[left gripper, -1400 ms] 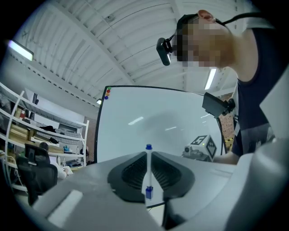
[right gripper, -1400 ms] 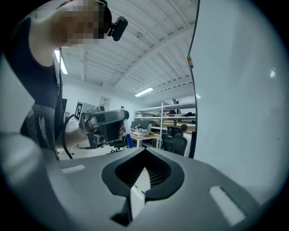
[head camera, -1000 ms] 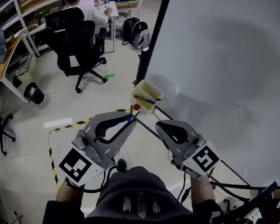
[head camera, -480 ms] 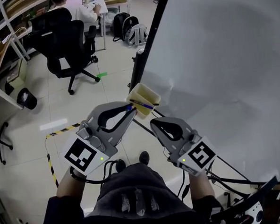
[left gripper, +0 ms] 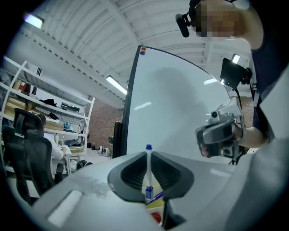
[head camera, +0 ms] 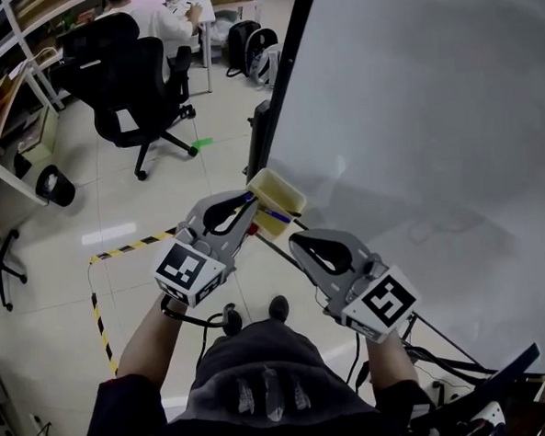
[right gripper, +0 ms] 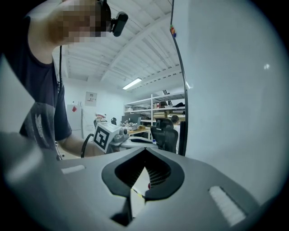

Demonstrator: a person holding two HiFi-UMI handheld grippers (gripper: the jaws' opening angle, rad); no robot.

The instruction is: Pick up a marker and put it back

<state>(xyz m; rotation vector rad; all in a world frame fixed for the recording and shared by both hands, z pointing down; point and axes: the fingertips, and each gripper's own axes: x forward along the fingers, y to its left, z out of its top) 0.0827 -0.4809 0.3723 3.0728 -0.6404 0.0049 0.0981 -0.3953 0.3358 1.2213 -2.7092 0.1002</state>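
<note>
The left gripper [head camera: 249, 202] is clamped tight on a white marker [left gripper: 148, 169] with a blue cap. The marker is pinched upright between the pads, with the cap poking out past the tips. The gripper's nose is right at the near edge of the yellow holder [head camera: 292, 196], which hangs off the lower corner of the whiteboard [head camera: 413, 112]. Can't tell if it's actually touching. There's a second blue marker [left gripper: 156, 196] lying inside the holder. The right gripper [head camera: 298, 242] is closed up with nothing in it, just beside the holder and a bit below. There's a black office chair [head camera: 135, 78] off in the background.
</note>
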